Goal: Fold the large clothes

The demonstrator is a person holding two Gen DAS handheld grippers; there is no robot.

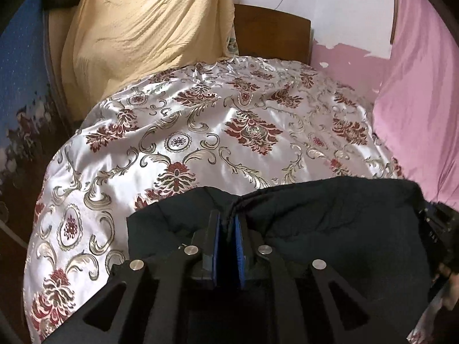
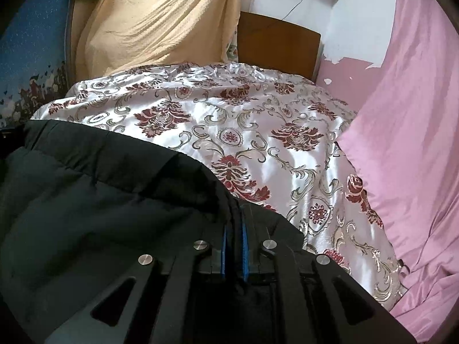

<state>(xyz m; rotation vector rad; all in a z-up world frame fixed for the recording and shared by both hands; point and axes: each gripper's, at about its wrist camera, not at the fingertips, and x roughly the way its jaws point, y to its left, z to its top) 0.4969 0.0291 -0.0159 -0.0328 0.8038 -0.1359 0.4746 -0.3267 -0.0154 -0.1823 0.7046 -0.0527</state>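
Black padded jacket fabric [image 1: 330, 223] is seen lying on the near part of a bed, on a shiny white satin bedspread patterned with dark red flowers and grey-gold scrolls [image 1: 200, 132]. A fold of the jacket's edge is pinched between the blue pads of the left hand-held gripper [image 1: 228, 220], whose jaws are drawn nearly together on the cloth; the gripper is angled downward toward the bedspread. In the right wrist view the same dark quilted jacket [image 2: 86, 186] is spread to the left of the right hand-held gripper [image 2: 235, 215], which is likewise tilted downward and clenched on a seam of the jacket, with only a narrow gap left between its blue pads. At the right edge of the left wrist view, part of the other black gripper body is glimpsed beside the jacket.

Beyond the bedspread, a brown wooden headboard [image 1: 272, 31] is set against a white wall with peeling pink paint. To the left of the headboard a pale yellow draped cloth [image 1: 143, 23] is hung; to its right a pink sheet [image 1: 424, 100] is draped. A blue printed cloth [image 1: 20, 86] is seen left of the yellow cloth.
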